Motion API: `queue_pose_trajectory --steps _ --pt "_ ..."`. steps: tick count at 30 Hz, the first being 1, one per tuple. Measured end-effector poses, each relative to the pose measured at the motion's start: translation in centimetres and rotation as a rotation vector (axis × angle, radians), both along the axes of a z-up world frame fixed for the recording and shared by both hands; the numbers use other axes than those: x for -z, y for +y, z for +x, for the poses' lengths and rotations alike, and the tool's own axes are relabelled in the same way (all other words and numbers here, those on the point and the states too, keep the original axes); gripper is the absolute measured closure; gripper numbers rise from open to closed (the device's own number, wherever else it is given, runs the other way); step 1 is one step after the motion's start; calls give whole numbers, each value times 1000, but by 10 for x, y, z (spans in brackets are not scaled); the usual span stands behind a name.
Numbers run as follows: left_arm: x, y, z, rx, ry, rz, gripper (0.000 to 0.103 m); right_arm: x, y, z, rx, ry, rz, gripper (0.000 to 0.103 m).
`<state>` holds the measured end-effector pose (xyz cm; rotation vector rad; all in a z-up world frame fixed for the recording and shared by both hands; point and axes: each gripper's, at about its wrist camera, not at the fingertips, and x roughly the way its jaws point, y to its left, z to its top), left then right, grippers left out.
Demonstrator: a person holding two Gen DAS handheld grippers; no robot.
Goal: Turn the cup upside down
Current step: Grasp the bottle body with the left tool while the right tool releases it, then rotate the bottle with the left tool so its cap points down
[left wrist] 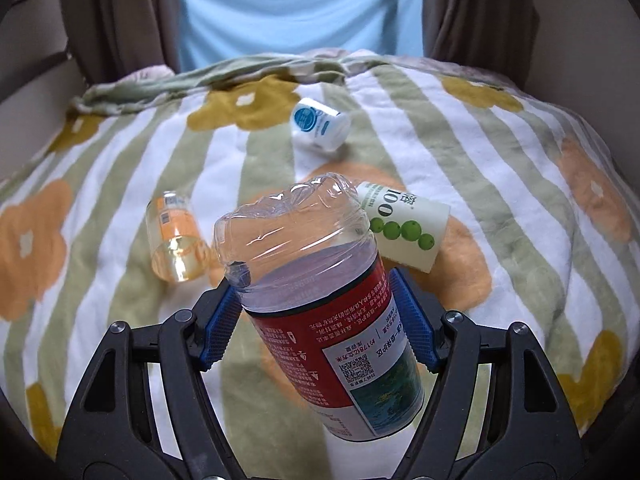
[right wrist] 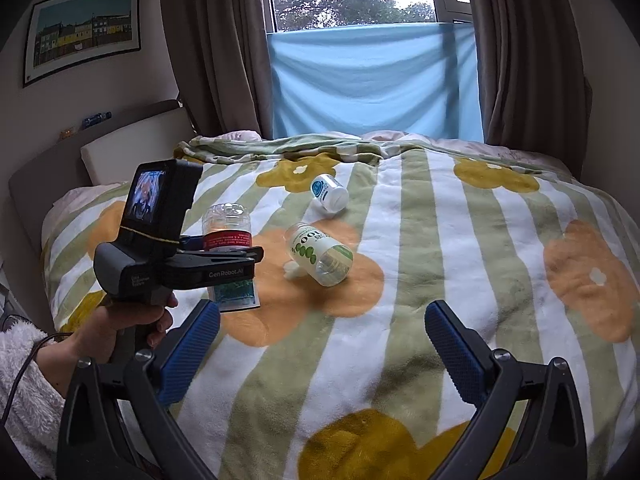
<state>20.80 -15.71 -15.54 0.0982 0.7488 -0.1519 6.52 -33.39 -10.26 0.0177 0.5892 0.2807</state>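
My left gripper [left wrist: 316,316] is shut on a clear plastic cup with a red label [left wrist: 320,300], cut from a bottle. It holds the cup above the bed, closed end up and away from the camera. The same cup [right wrist: 227,236] shows in the right wrist view, clamped in the left gripper [right wrist: 224,258] over the bed's left side. My right gripper [right wrist: 322,344] is open and empty above the blanket, nearer the camera and to the right of the cup.
A striped flower blanket [left wrist: 500,184] covers the bed. On it lie a cup with green dots [left wrist: 404,226] [right wrist: 320,256], a white cup with a blue label [left wrist: 320,124] [right wrist: 329,193] and a clear orange-labelled cup [left wrist: 176,236]. Curtains and a window stand behind.
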Motion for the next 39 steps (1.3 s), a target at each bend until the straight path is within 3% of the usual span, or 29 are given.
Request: queue_pose_trajectory --steps 5,10,20,25,35,37,38,39 --pt "20 -9 -7 38 -60 40 33 6 7 -13 8 -1 -28 0" --pt "27 -8 -16 54 -35 48 33 12 3 -19 23 17 -21 0" --pt "20 -19 -25 172 95 153 33 13 4 -18 24 18 -11 0" --pt "27 -19 -23 201 190 105 40 13 5 -19 23 20 -11 0" --pt "27 -16 -28 211 220 76 41 14 5 -19 21 20 -11 0" --pt "26 -17 -28 216 217 84 39 14 5 -19 21 20 -12 0" --pt "26 -17 -28 217 216 85 30 15 5 -20 21 20 -12 0" --pt "25 -16 -28 214 213 84 13 15 5 -20 19 20 -12 0"
